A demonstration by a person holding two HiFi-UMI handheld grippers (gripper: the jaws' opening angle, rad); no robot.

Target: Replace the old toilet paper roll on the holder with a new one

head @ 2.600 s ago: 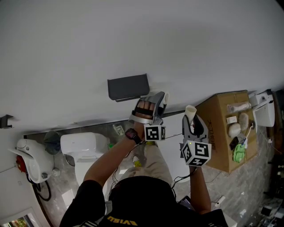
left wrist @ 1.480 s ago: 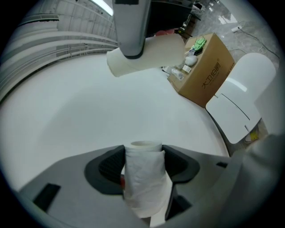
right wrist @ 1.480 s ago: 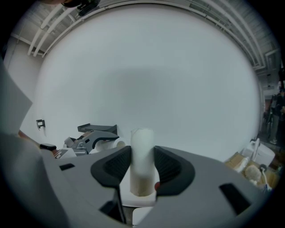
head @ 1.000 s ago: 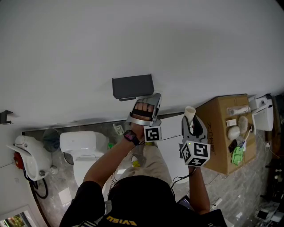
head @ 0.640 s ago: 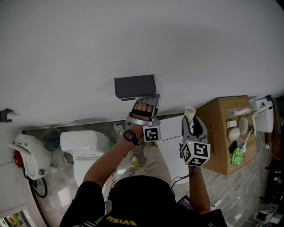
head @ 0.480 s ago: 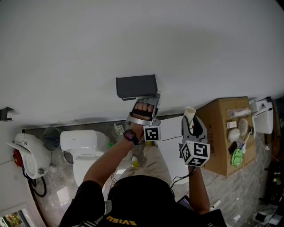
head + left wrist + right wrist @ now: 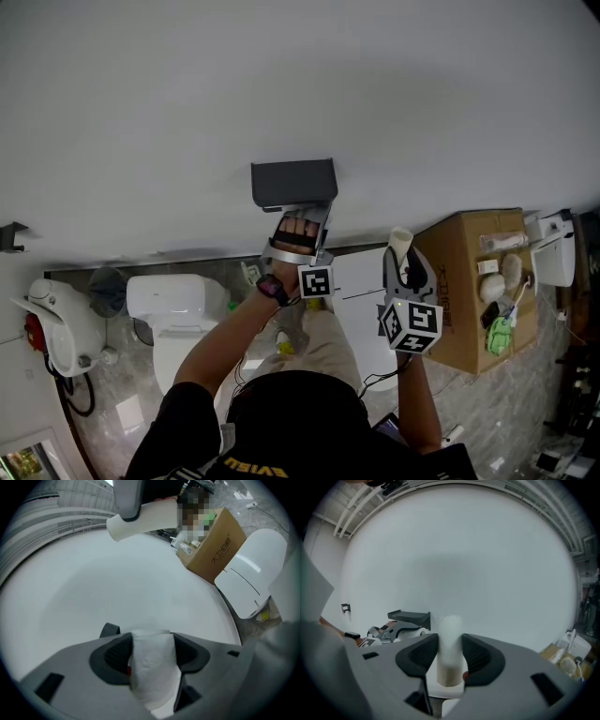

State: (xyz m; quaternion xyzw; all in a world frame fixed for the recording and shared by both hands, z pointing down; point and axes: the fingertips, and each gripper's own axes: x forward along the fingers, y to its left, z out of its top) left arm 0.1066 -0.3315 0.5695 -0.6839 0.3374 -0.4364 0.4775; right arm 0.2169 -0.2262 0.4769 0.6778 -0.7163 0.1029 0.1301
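Your left gripper (image 7: 307, 223) clamps the new paper roll (image 7: 151, 665) at six o'clock of the dark holder (image 7: 293, 182), and your right gripper (image 7: 405, 255), at four o'clock, pinches the empty tube (image 7: 450, 634).

The head view looks steeply down the white wall (image 7: 281, 75); both gripper views face it closely. The right one shares the dark holder (image 7: 292, 183).

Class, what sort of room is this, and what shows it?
Probably a bathroom: a white toilet, a dark paper holder on the wall, and a toilet paper roll in the left gripper.
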